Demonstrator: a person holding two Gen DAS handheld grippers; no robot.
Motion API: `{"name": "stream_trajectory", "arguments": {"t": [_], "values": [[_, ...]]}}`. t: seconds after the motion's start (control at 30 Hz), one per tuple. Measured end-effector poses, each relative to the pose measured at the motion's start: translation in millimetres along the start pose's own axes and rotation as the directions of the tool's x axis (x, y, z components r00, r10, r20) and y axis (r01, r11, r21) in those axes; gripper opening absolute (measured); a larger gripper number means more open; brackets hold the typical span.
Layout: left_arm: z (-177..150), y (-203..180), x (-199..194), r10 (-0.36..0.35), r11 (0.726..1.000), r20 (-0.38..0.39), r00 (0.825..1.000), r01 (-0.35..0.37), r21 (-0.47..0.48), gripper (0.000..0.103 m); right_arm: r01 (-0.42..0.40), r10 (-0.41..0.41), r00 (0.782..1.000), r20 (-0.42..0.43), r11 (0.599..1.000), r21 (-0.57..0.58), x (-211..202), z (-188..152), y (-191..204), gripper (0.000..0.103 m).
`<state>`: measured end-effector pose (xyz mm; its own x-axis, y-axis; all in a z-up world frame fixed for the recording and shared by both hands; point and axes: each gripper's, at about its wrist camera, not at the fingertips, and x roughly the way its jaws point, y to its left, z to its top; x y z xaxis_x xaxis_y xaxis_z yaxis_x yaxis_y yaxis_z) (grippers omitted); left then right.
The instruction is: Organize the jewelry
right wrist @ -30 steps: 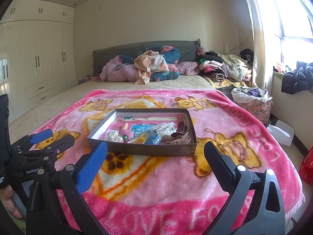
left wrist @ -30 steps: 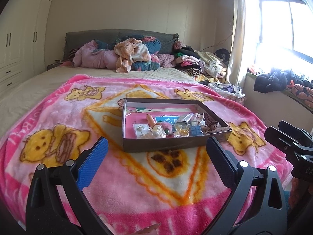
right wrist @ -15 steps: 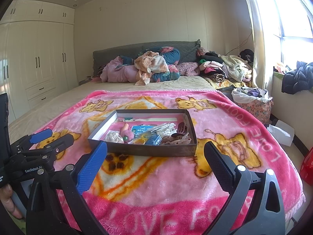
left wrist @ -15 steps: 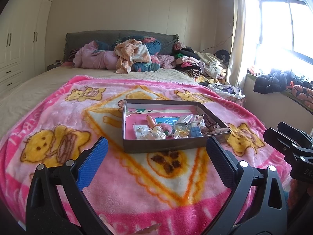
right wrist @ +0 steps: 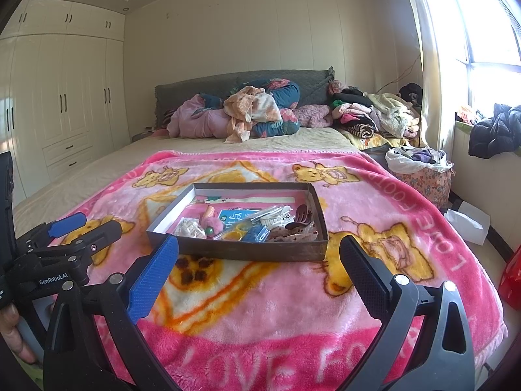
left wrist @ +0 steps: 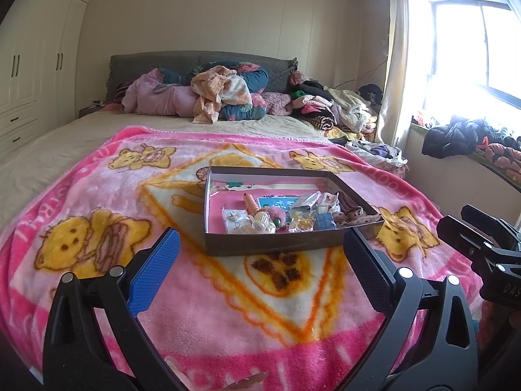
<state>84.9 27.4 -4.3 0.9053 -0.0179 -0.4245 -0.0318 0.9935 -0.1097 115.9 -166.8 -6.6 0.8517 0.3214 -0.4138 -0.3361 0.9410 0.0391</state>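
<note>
Hardly any change from half a second ago. Lower left of the left wrist view: left gripper (left wrist: 260,260), blue-padded, jaws spread wide, empty, still hovering above the fluffy pink bear-print blanket (left wrist: 107,202). Frame centre: shallow dark cardboard tray (left wrist: 276,244) heaped with small jewelry and hair clips (left wrist: 293,216), sitting unmoved. Right wrist view: right gripper (right wrist: 260,260) likewise gaping, empty, short of the tray.
</note>
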Motion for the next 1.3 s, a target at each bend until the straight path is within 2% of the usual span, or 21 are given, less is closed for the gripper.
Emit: {"name": "stream_trajectory", "arguments": {"t": [1.3], "values": [[-1.8,1.2,0.8,-0.002,1.000,0.004,1.000,0.002,-0.001,0.092,0.001,-0.001,1.000,0.001,1.000,-0.002,0.4,-2.1,1.4,0.097]]}}
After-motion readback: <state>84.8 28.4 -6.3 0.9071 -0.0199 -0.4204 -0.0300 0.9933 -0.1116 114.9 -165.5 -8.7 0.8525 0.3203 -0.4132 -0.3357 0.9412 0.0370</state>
